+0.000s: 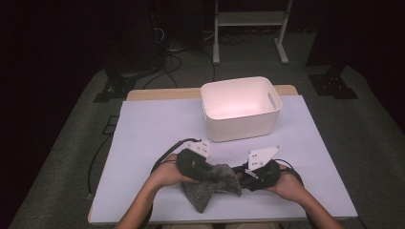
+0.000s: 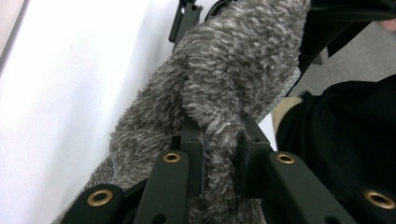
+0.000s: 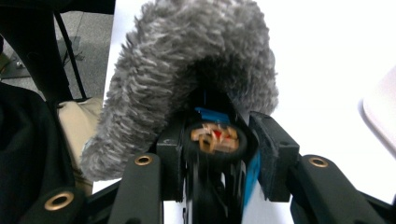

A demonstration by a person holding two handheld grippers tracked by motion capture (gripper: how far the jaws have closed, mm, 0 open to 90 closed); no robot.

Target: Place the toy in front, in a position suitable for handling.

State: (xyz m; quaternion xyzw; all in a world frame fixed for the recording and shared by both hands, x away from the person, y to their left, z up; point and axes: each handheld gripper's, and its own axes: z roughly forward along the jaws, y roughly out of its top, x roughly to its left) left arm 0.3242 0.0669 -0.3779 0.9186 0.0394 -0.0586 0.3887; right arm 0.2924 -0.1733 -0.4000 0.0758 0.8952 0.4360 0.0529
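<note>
Low in the high view's centre, fuzzy grey cloth (image 1: pixel 212 185) slung between left gripper (image 1: pixel 206 172) (clamped on its left end) and right gripper (image 1: pixel 242 177), pinching something small and dark under its right fold.

So the fuzzy grey sock (image 1: pixel 212 183) is stretched out between both hands, just above the near edge of the table, with its loose end drooping down. It's thick and shaggy, bunched up in the middle, and a small dark toy wheel (image 3: pixel 215 140) sits right at its opening.
</note>
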